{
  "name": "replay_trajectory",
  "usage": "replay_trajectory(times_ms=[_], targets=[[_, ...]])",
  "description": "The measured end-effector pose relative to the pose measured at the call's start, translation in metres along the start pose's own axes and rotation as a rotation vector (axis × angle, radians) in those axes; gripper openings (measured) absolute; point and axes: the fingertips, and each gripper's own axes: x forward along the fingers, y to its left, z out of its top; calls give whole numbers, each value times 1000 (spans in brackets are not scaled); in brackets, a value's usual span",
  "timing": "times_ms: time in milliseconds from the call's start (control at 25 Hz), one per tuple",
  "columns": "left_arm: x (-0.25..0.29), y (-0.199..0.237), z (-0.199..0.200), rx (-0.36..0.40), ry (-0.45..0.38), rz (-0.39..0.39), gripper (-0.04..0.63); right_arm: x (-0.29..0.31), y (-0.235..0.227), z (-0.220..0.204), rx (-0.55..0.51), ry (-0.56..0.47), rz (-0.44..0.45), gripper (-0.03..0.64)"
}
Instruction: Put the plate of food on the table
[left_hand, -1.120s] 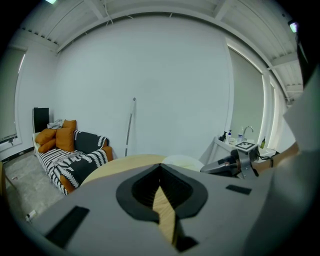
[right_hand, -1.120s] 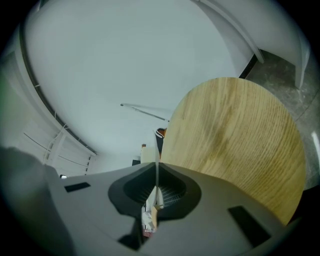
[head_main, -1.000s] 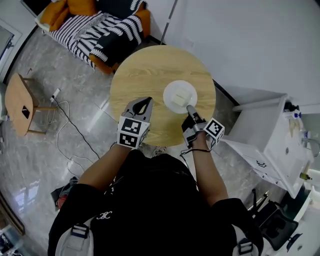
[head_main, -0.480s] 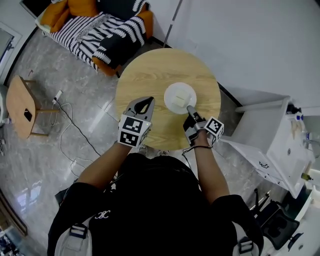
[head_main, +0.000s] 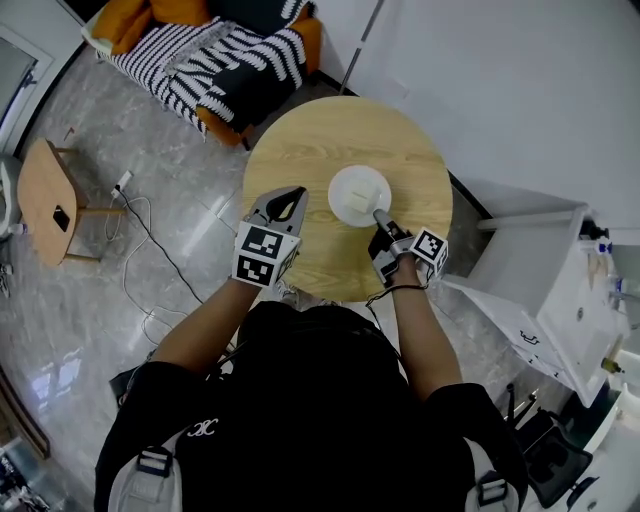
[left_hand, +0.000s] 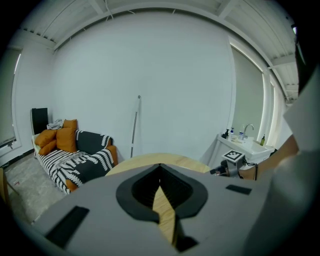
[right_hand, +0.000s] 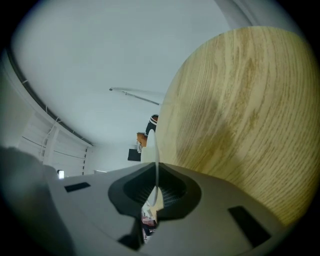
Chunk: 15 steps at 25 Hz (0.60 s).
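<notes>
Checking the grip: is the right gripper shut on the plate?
Shut. The right gripper pinches the plate rim between its jaws.

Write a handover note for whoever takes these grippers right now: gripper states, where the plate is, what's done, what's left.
Left gripper: shut, holding nothing, over the near left part of the table.
Right gripper: shut on the near rim of the plate.
Plate: level, over the table, right of centre, with a pale square of food on it.
Done: the plate is over the tabletop; I cannot tell whether it rests on the wood.
Left: confirm that it is down, open the right jaws, draw back.
</notes>
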Motion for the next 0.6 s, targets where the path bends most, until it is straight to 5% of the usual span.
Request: replay_trajectory(times_ms=[600], targets=[[-20, 37, 0, -17, 11, 85, 8, 22, -21, -12, 7, 84, -16, 18]])
